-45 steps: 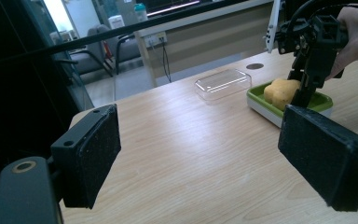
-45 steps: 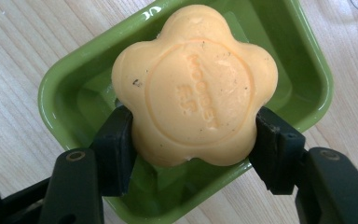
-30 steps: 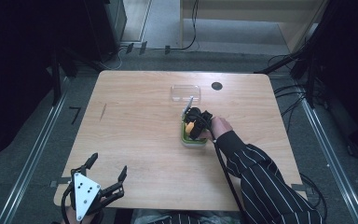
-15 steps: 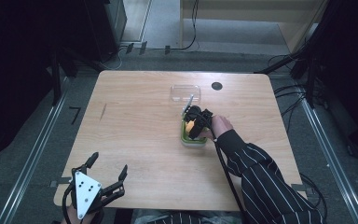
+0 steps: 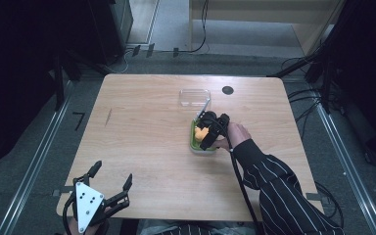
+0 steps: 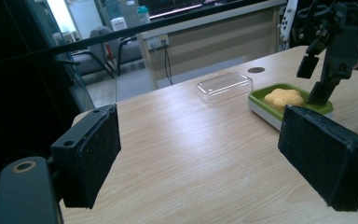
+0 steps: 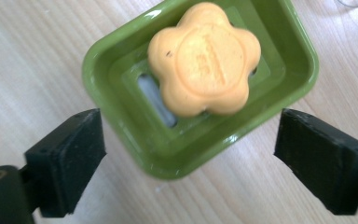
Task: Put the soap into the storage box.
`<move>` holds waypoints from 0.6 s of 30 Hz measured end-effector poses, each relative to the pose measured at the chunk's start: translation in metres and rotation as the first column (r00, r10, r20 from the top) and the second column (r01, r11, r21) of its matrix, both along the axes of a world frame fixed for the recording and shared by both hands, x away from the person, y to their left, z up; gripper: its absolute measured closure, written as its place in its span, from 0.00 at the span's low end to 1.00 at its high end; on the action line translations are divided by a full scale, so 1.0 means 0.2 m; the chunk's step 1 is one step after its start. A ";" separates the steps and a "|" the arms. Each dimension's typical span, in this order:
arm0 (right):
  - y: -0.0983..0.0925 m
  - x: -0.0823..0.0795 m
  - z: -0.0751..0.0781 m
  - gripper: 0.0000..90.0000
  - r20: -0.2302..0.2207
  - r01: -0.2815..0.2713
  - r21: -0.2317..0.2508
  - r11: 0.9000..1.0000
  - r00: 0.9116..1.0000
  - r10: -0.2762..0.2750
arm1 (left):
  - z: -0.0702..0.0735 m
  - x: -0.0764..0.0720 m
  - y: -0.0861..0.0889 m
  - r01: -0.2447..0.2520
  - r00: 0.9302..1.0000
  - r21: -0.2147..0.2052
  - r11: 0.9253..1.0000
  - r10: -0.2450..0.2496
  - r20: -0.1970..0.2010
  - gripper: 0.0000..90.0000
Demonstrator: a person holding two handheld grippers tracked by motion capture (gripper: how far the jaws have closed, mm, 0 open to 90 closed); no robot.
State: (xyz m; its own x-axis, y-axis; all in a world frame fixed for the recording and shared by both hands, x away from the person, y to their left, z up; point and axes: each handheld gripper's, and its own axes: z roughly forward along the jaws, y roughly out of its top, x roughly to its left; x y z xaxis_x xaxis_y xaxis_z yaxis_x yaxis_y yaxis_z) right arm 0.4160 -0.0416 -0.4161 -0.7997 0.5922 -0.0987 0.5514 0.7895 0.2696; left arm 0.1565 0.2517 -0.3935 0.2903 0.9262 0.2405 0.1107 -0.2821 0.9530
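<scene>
The right gripper [image 7: 191,154] hangs wide open and empty over the green soap dish [image 7: 121,88], where the flower-shaped orange soap [image 7: 205,58] lies (probably hard and slick); gripping its scalloped sides seems safest, while the left gripper [image 5: 110,188] waits open, empty

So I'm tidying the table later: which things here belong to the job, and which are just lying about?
Job, as far as I can judge:
- orange soap
- green soap dish
- clear lid
- right claw, open over the dish

Lying about:
- left claw, open at the near edge
- dark round spot on the table
</scene>
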 end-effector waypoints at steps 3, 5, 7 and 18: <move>-0.03 -0.03 0.01 0.05 -0.011 0.001 0.006 1.000 1.000 -0.001 | 0.00 0.01 -0.01 0.010 1.000 0.011 1.000 -0.010 -0.004 0.14; -0.06 -0.05 0.01 0.04 -0.025 0.003 -0.002 1.000 1.000 -0.003 | 0.00 0.01 -0.01 0.013 1.000 0.009 1.000 -0.013 -0.004 0.14; -0.08 -0.07 0.02 0.03 -0.027 0.005 -0.002 1.000 1.000 -0.005 | 0.00 0.01 -0.01 0.009 1.000 0.000 1.000 -0.009 -0.003 0.14; -0.19 -0.22 0.01 0.03 -0.042 0.021 -0.019 1.000 0.999 -0.022 | 0.00 0.01 -0.01 0.011 1.000 0.006 1.000 -0.011 -0.002 0.14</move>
State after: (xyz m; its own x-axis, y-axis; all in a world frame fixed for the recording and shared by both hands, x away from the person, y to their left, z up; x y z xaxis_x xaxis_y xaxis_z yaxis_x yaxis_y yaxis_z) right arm 0.3727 -0.0793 -0.4143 -0.7907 0.6075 -0.0759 0.5787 0.7821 0.2313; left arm 0.1593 0.2494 -0.3936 0.3007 0.9215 0.2456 0.1099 -0.2893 0.9509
